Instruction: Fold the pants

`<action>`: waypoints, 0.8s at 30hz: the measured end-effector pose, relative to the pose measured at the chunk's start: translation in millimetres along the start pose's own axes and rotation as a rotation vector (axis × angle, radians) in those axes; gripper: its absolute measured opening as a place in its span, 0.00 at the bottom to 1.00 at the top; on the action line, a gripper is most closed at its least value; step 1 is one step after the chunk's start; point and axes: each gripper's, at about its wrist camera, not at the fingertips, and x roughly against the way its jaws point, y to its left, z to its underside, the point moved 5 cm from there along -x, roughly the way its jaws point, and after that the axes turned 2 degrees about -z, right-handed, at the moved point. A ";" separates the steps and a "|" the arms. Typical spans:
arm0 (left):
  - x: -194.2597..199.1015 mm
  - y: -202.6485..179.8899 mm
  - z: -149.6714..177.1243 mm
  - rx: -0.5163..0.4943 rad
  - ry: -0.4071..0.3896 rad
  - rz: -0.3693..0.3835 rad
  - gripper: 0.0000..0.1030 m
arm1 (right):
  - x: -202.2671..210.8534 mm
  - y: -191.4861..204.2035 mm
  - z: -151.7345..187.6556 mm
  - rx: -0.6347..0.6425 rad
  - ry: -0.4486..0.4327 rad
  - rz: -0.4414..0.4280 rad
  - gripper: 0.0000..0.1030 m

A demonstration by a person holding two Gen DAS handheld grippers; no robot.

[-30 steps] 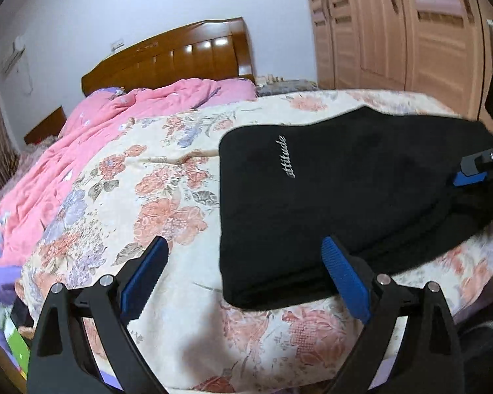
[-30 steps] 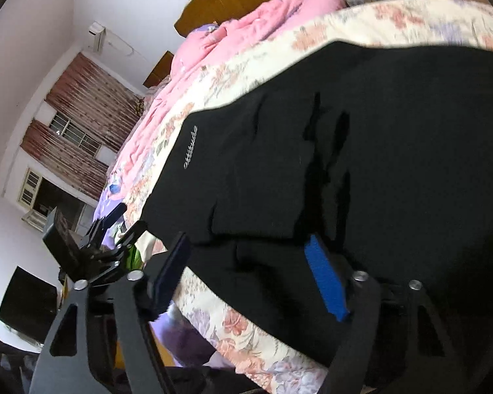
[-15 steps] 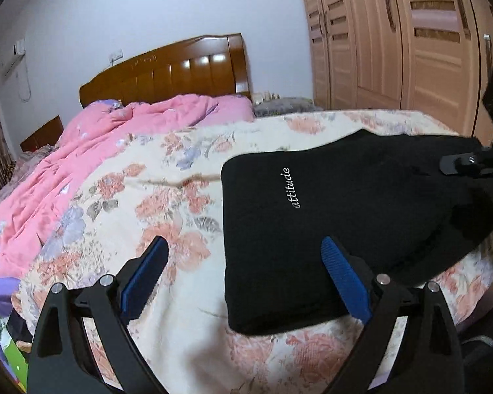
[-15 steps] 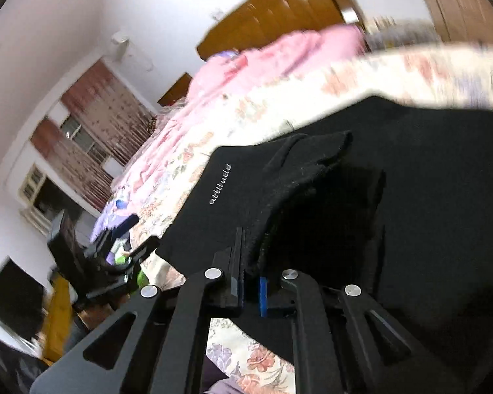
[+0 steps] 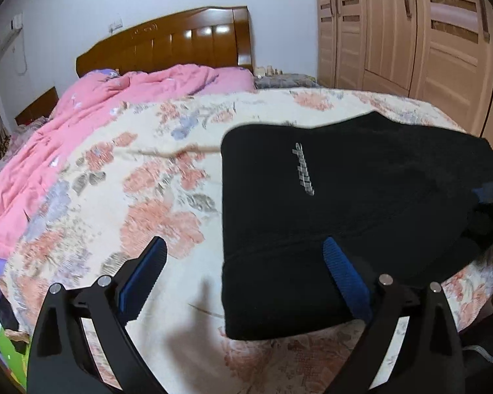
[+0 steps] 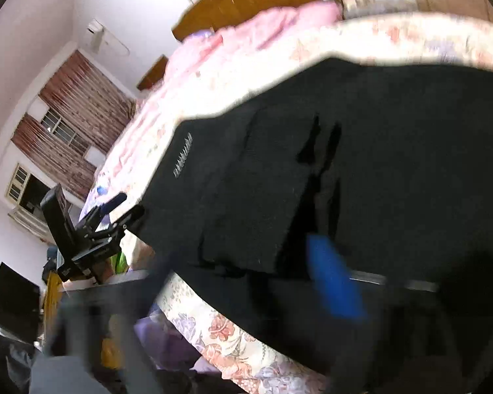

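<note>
Pads of the left gripper [image 5: 243, 279] stand spread wide, nothing pinched; its right blue pad [image 5: 343, 279] hangs over the near left corner of the folded black pants [image 5: 361, 216], left pad over bare floral bedspread [image 5: 141, 197]. From this gripper the pants sit at 1 o'clock, starting right at the fingertips and running far-right toward the wardrobe [image 5: 410, 32]. The folded stack's long axis runs roughly 9-to-3 across the left wrist view, silver logo [image 5: 304, 170] near its left end.

Right gripper [image 6: 246, 282] is blurred but spread; its jaws have just been opening, with no cloth pressed between them, and the blue pad [image 6: 335, 282] hovers over the pants' near edge. In the right wrist view the pants fill 12 to 3 o'clock, a loose flap edge [image 6: 315, 151] straight ahead at 12.

Judgement: right gripper is nearer the bulk and the flap, left nearer the logo-end corner, so a next fold or tidy likely starts from the right side.

Farther out: pink quilt [image 5: 121, 98] at 10 o'clock, wooden headboard [image 5: 180, 42] at 11.
</note>
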 end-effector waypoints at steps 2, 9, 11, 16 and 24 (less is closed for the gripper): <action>4.2 5.9 -5.6 0.031 -0.003 0.003 0.95 | 5.3 -3.1 -4.1 0.015 -0.002 0.020 0.93; -27.1 21.7 -7.3 0.100 0.100 0.024 0.96 | -24.7 -24.4 -6.1 -0.032 0.133 -0.002 0.92; -37.0 22.4 -4.4 0.127 0.131 0.060 0.96 | -35.8 -13.0 -10.2 -0.025 0.177 -0.054 0.87; -44.2 17.7 0.6 0.146 0.151 0.103 0.96 | -55.4 -4.3 -19.9 -0.011 0.207 -0.082 0.63; -36.7 12.3 -3.9 0.084 0.139 0.060 0.96 | -32.6 -6.2 -22.5 -0.036 0.055 -0.080 0.24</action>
